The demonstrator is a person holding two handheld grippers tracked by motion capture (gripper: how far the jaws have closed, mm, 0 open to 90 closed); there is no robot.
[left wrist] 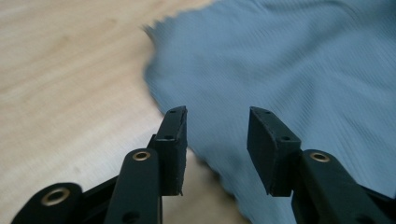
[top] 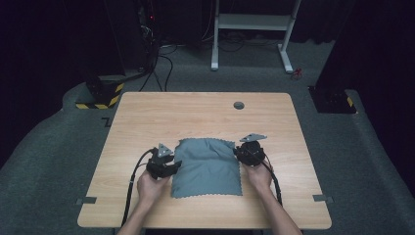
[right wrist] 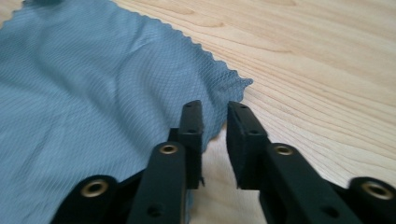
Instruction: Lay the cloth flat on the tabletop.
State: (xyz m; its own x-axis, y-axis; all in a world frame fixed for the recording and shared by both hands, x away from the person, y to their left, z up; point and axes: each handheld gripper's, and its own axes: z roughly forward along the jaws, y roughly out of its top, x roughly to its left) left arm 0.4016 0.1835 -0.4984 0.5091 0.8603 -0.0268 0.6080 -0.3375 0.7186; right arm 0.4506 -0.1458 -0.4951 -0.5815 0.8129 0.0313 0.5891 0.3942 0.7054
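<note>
Cloth (top: 208, 166) lies flat on the tabletop (top: 147, 117), lower centre of the high view. Left gripper (top: 171, 165) sits at its left edge, right gripper (top: 241, 151) at its upper right corner. A round grommet (top: 239, 105) lies behind, near the far edge.

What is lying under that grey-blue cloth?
The cloth lies spread on the wooden table, whose top shows on every side. A few soft folds rise near its far edge. Whatever might sit beneath them is covered.
</note>
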